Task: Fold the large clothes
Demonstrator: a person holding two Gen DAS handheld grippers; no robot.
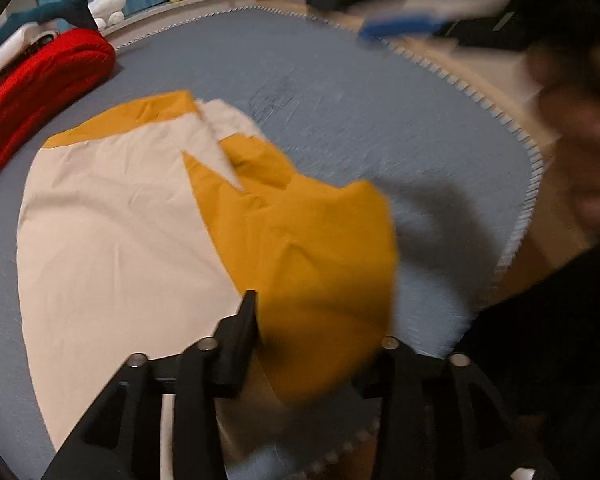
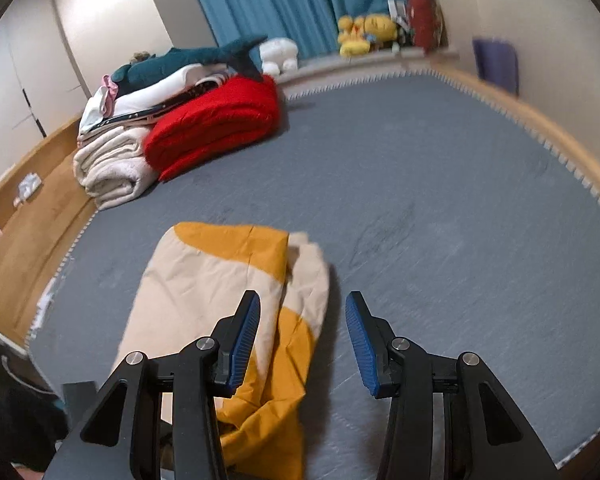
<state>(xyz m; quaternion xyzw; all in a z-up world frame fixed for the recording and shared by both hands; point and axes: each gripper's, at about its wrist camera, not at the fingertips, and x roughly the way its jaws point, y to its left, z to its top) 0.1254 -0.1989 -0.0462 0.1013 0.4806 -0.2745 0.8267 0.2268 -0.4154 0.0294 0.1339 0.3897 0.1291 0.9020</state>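
**Both grippers open above a half-folded cream and mustard garment**

The right gripper [image 2: 302, 336] holds its two blue-padded fingers [image 2: 244, 344] clearly apart, and nothing is pressed between them. Just under its left finger lies the cream and mustard garment [image 2: 204, 280], folded into a long band on the grey bed cover [image 2: 440, 220]. The near end of the garment is bunched in loose mustard folds directly below the tool. The right edge of the garment ends about under the gap between the fingers.

In the left wrist view the left gripper [image 1: 320, 320] shows only one finger well; a blurred mustard flap covers the place of the other one. I cannot tell if the pads press on the cloth. The garment spreads ahead and to the left of this tool, with a pointed cream edge over the mustard part.

To the right of both tools the cover is bare up to its stitched border [image 2: 572, 160] and the wooden bed frame [image 2: 540, 120]. Farther ahead on the left sit a folded red blanket [image 2: 216, 124] and a pile of pale linen [image 2: 108, 168]. Behind them are a teal shark toy [image 2: 204, 60], yellow plush toys [image 2: 364, 32] and blue curtains [image 2: 284, 4].
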